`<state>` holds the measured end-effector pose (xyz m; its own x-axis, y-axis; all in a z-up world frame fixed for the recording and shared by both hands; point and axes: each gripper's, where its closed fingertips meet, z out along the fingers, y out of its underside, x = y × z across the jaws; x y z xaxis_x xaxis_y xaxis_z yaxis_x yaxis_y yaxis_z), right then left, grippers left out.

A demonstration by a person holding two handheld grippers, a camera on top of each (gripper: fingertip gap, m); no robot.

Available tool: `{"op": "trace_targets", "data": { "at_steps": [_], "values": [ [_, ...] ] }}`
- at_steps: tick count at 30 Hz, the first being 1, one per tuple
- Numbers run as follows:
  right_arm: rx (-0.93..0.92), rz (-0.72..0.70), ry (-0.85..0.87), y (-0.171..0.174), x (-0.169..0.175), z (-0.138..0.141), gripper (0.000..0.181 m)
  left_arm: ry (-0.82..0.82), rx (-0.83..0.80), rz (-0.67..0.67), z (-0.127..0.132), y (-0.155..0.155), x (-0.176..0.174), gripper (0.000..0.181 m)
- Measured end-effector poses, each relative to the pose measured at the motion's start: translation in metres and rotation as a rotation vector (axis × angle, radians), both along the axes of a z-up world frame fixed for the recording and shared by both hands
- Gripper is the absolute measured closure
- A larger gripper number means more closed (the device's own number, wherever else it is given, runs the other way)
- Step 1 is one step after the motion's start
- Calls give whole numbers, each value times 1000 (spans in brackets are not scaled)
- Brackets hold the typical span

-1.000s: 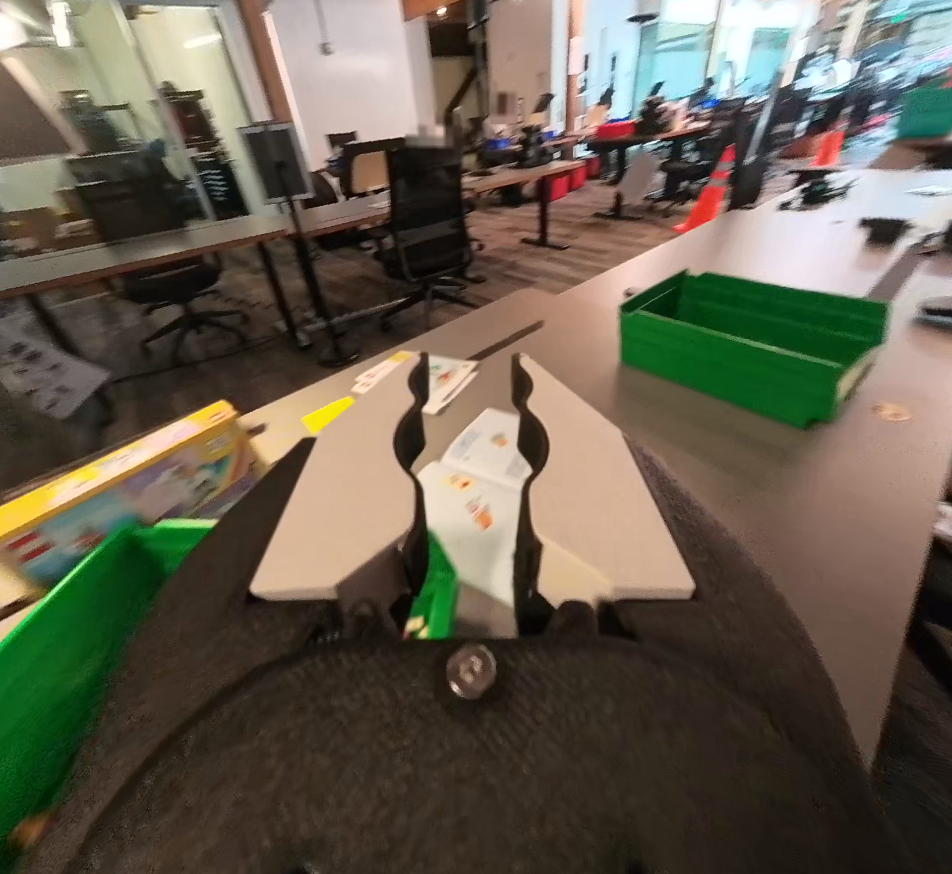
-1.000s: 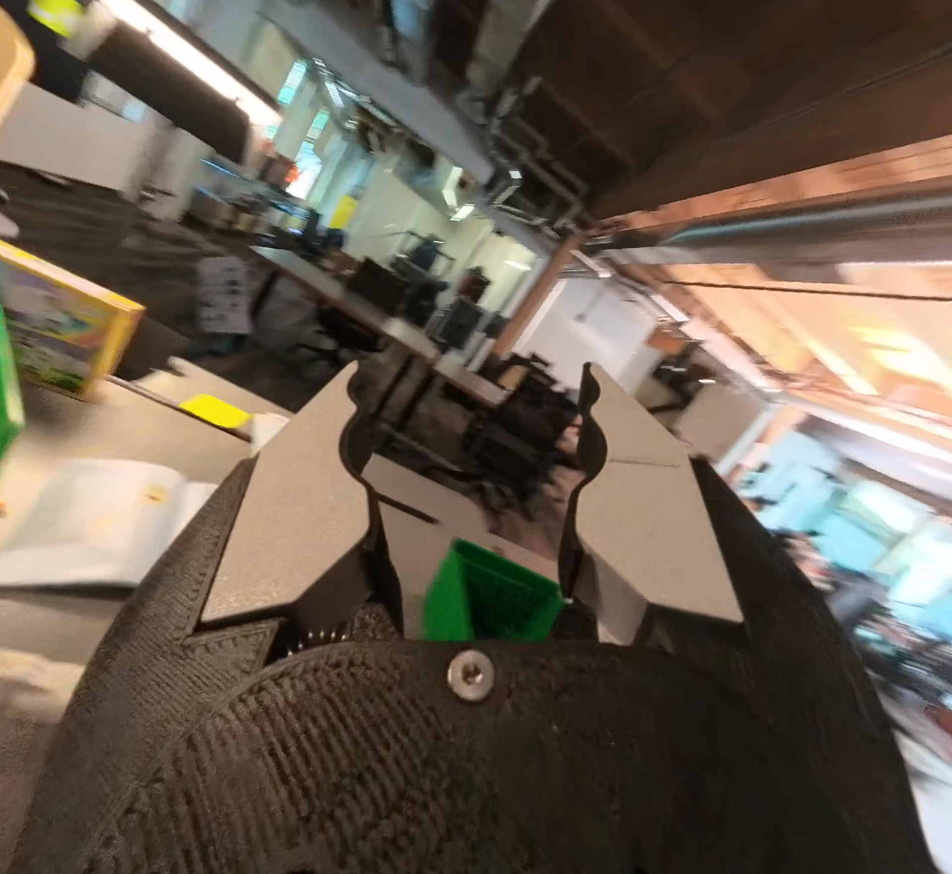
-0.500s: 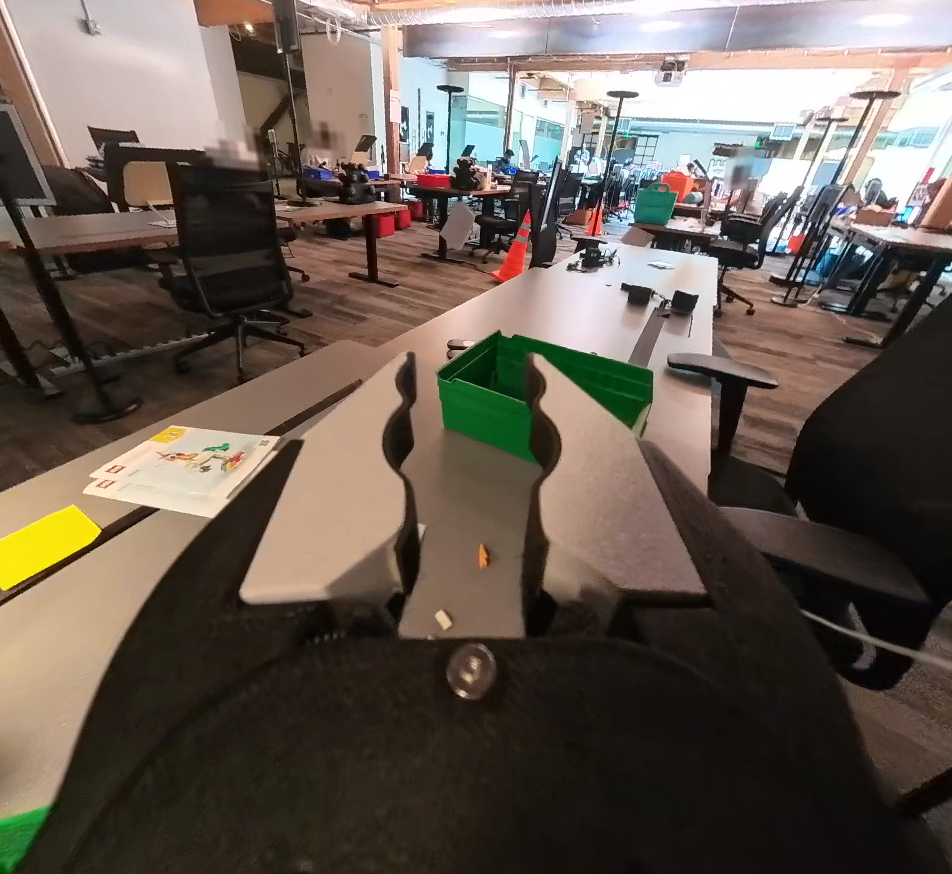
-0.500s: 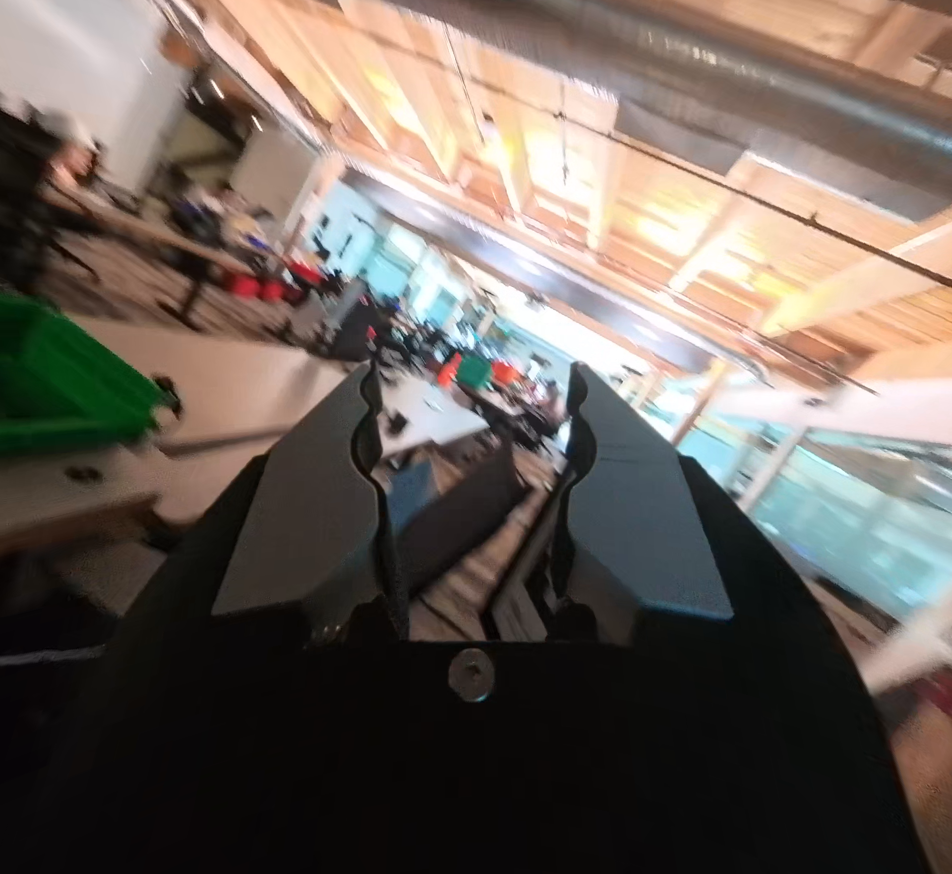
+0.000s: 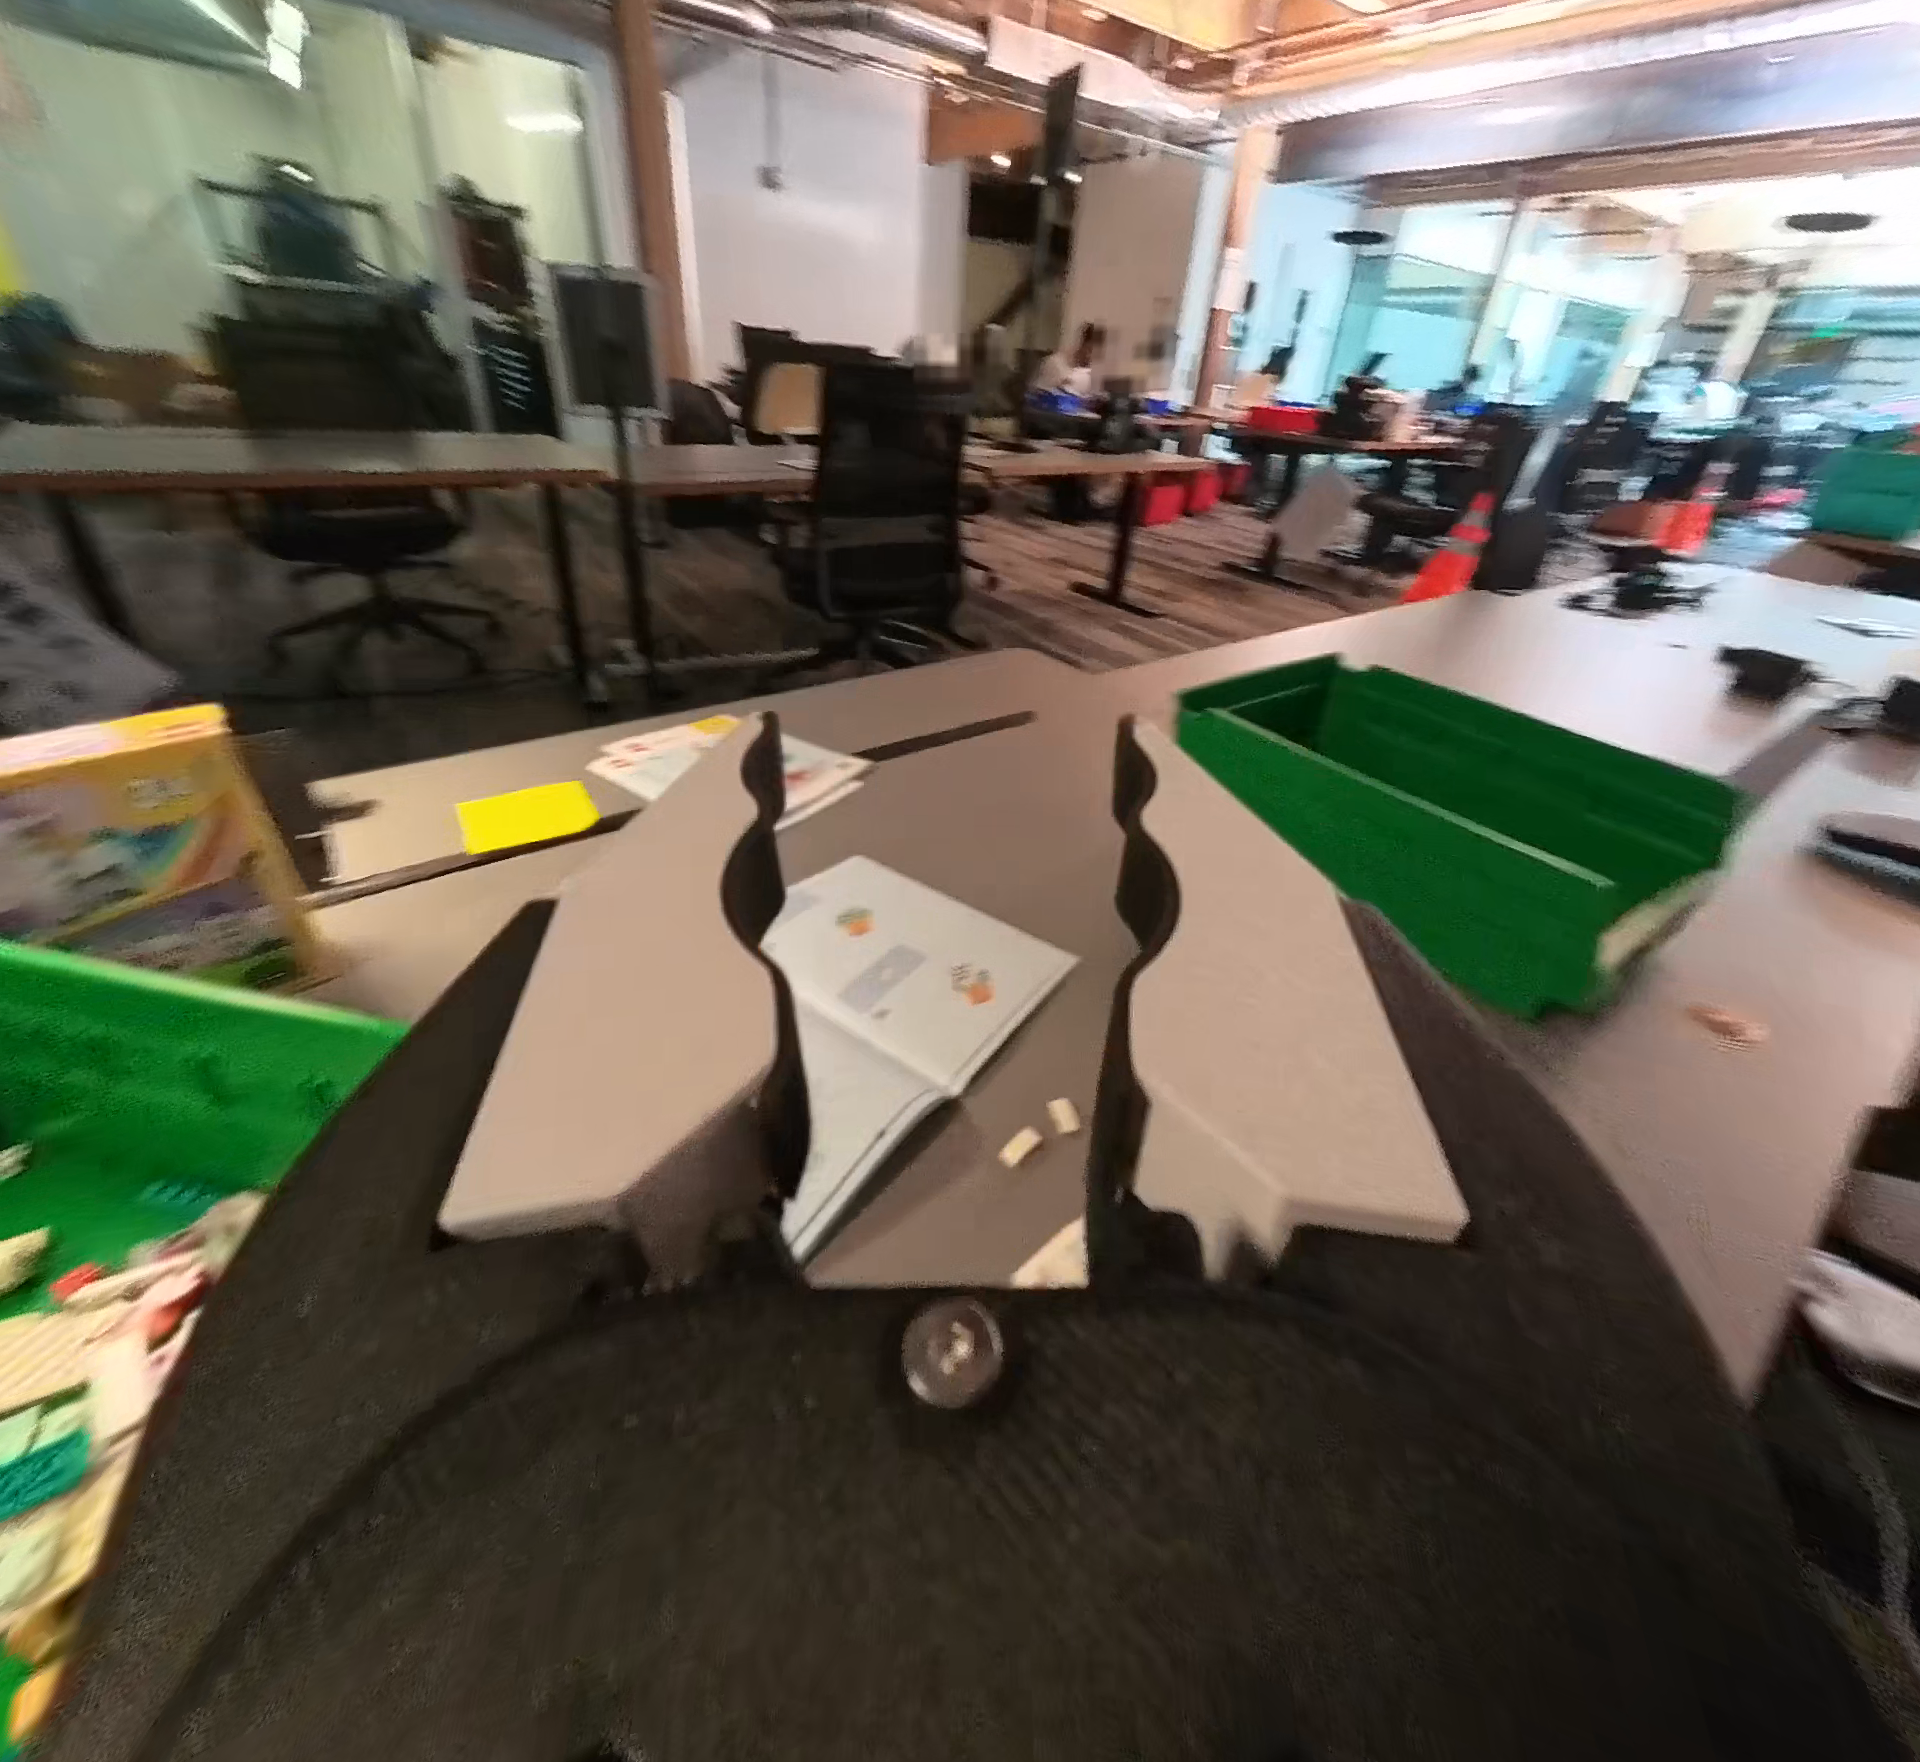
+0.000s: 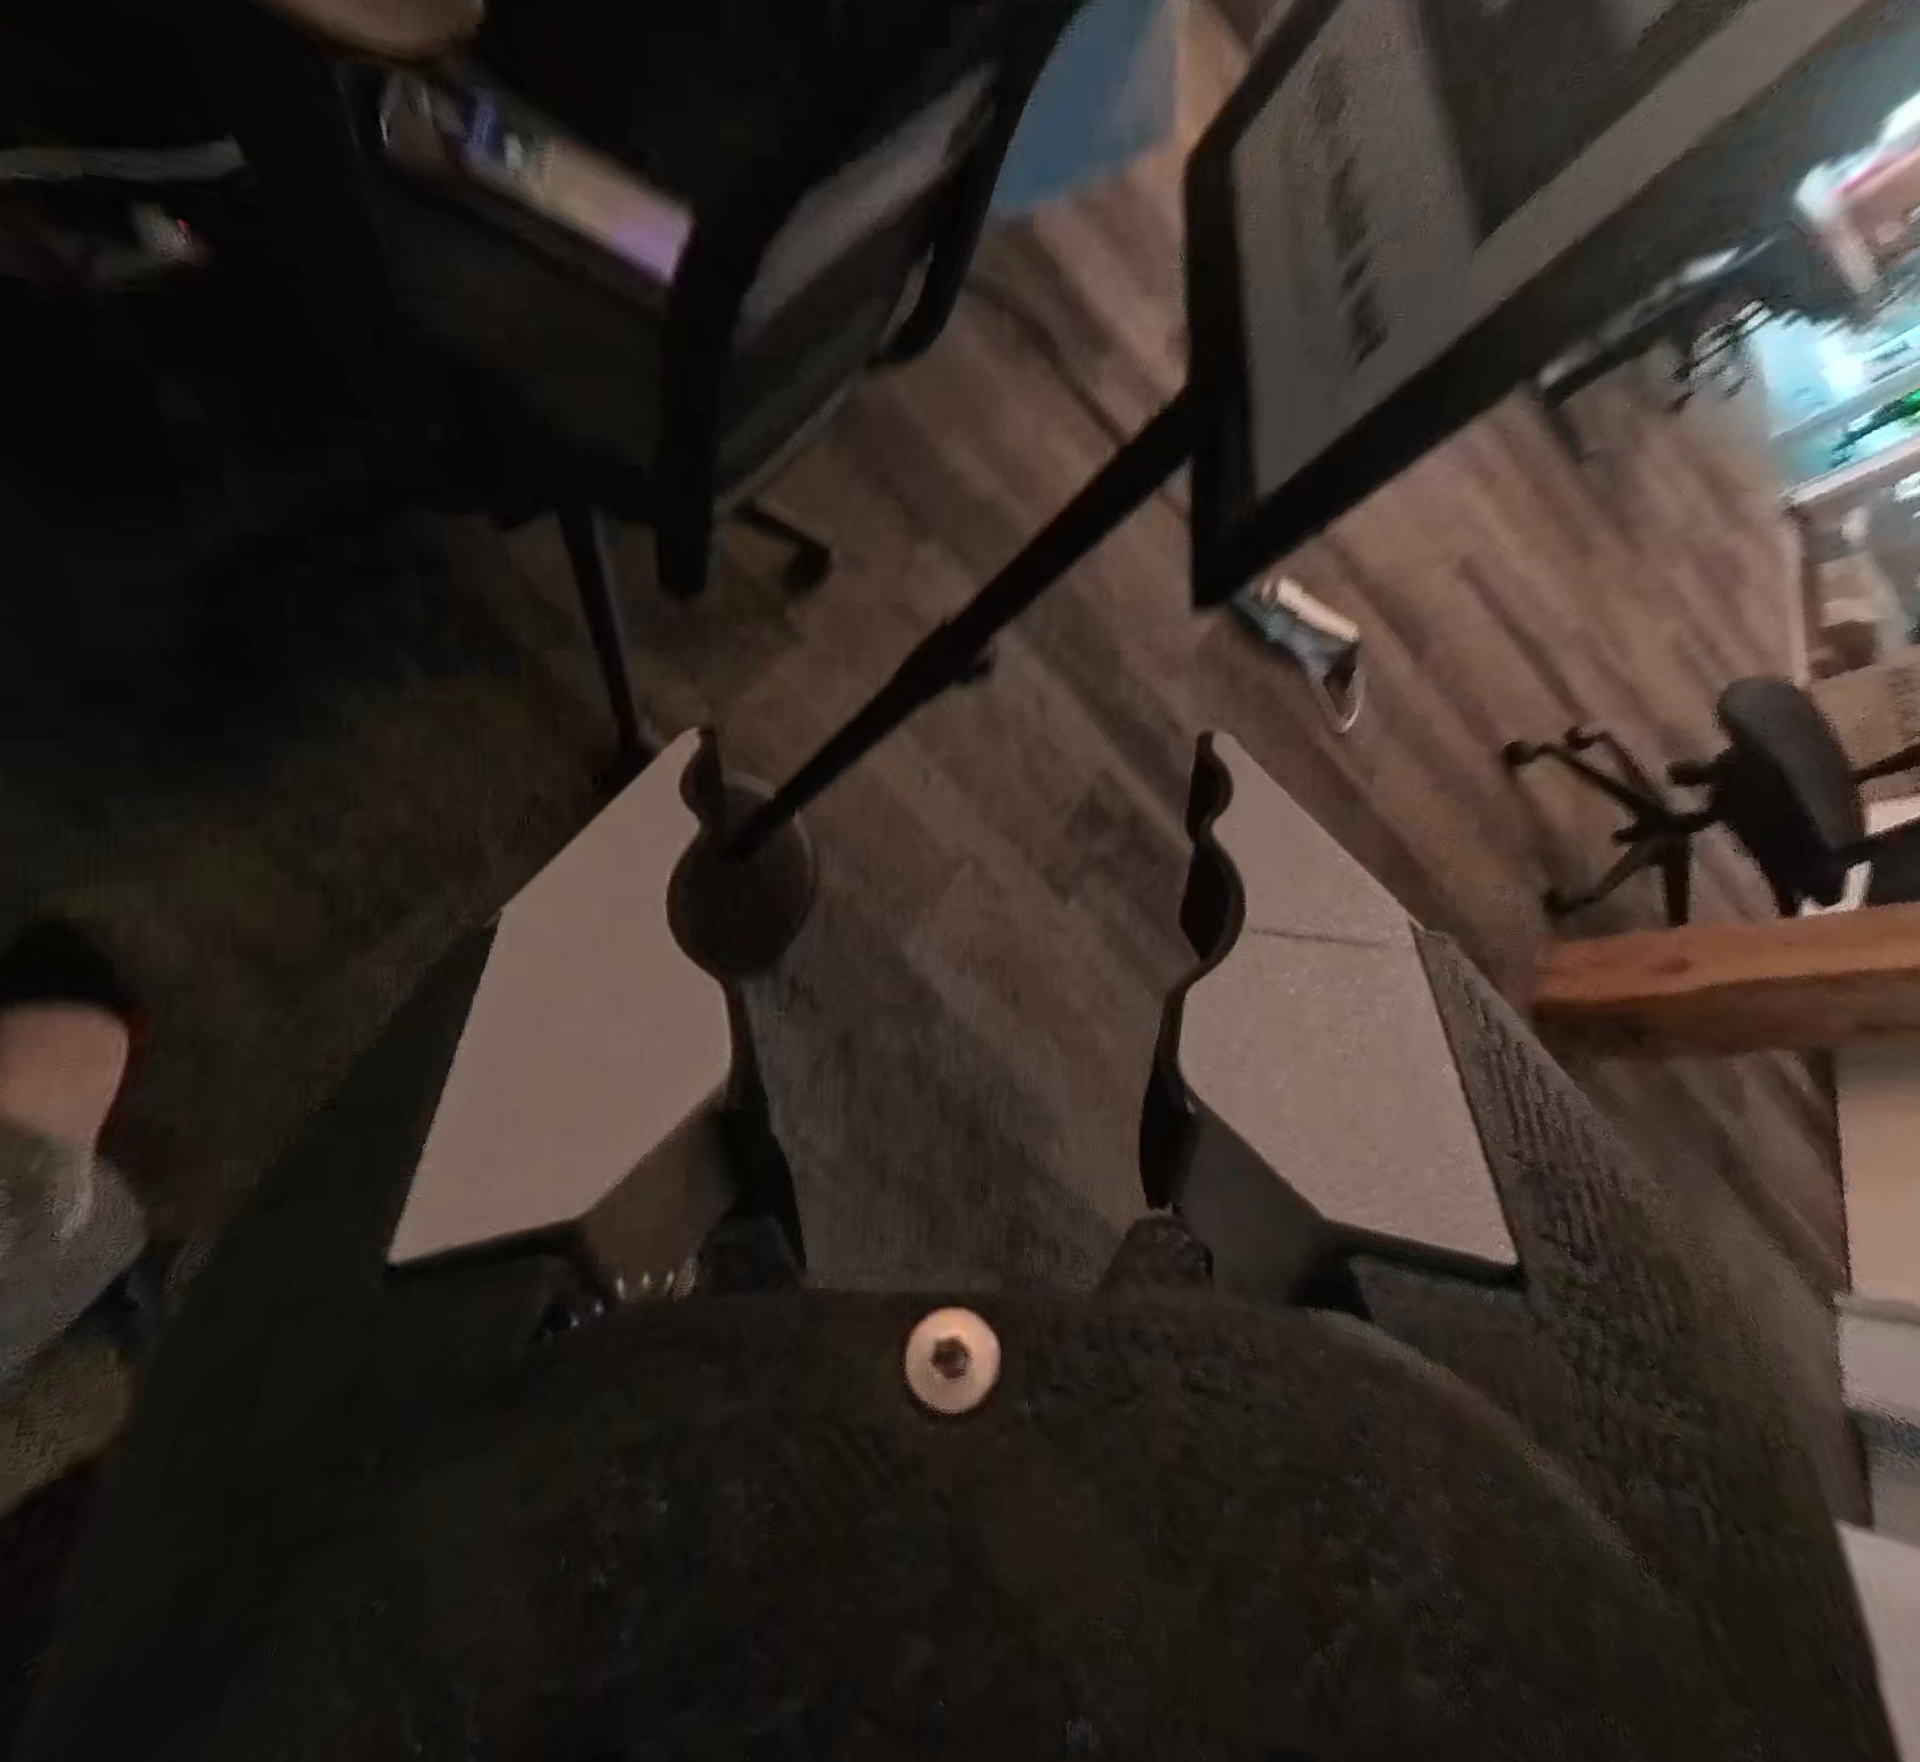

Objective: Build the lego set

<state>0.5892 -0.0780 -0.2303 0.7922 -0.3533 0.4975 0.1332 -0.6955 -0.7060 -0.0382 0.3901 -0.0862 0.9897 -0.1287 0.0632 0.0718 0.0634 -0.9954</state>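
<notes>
My left gripper (image 5: pixel 945 756) is open and empty, held above the grey table (image 5: pixel 1662 1110). Beyond its fingers an open instruction booklet (image 5: pixel 914 974) lies flat, with two small tan bricks (image 5: pixel 1039 1130) beside it. At the left a green bin (image 5: pixel 156 1089) holds loose pieces (image 5: pixel 125 1297); its contents are blurred. The yellow set box (image 5: pixel 135 839) stands behind it. My right gripper (image 6: pixel 956 767) is open and empty. It points down at the floor (image 6: pixel 987 881) beside the table, with no set pieces in its view.
A second green bin (image 5: pixel 1455 839) stands at the right of the table. More leaflets (image 5: pixel 665 762) and a yellow note (image 5: pixel 525 813) lie farther back. A small brown piece (image 5: pixel 1725 1024) lies near the right bin. Office chairs (image 6: pixel 1766 808) and table legs (image 6: pixel 935 673) show in the right wrist view. About 80 cm separates my left fingertips from my right.
My left gripper swung right toward the far bin, then back to the booklet, and its jaws have opened wider. My right gripper swung from the ceiling down to the floor.
</notes>
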Motion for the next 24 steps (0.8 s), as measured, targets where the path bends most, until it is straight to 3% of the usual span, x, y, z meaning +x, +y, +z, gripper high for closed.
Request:
{"op": "trace_targets", "data": {
  "at_steps": [5, 8, 10, 14, 18, 21, 24],
  "values": [
    [-109, -106, 111, -47, 21, -48, 93, 188, 48, 105, -36, -19, -6, 112],
    [-75, -150, 119, -53, 18, -49, 94, 240, 99, 108, -38, -23, -11, 112],
    [-15, -115, 128, -35, 8, -43, 95, 226, 116, 94, -43, -21, -16, 112],
    [118, 135, 153, 54, -36, -17, 95, 197, 117, 40, -64, -20, -16, 111],
    [328, 415, 249, 169, -95, 33, 95, 227, 121, -16, -83, -26, -5, 111],
    [420, 701, 317, 256, -165, 64, 95, 234, 92, -18, -102, -24, -5, 112],
    [465, 999, 398, 333, -251, 77, 97, 198, 26, -51, -117, -21, -1, 116]
  ]
}}
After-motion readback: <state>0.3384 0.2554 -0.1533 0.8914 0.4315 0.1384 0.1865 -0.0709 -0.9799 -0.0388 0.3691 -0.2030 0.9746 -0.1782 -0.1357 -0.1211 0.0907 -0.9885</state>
